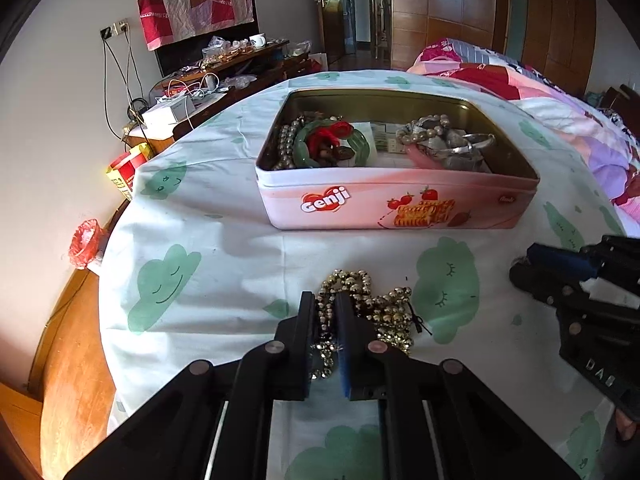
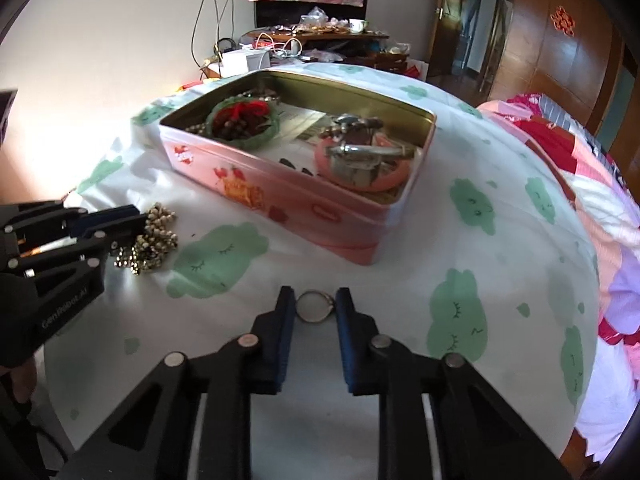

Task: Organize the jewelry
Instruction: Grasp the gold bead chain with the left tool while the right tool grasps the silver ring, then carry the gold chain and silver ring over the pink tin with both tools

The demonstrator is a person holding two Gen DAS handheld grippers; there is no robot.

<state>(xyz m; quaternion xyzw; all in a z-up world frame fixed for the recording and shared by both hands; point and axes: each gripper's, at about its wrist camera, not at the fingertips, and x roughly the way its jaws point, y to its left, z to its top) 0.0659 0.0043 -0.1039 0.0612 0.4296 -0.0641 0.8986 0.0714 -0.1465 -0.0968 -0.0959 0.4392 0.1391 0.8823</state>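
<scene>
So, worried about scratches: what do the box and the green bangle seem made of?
Box: likely thin metal tin, given its glossy printed outside and bare gold-toned inside. Green bangle: smooth, translucent, glossy, so jade or glass; cannot tell which.

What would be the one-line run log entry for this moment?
left gripper: shut on gold bead necklace | right gripper: shut on ring | tin: open, unreached

A home bedroom: quilted bed (image 1: 540, 80), wooden wardrobe (image 1: 460, 8), cluttered dresser (image 1: 240, 56).
</scene>
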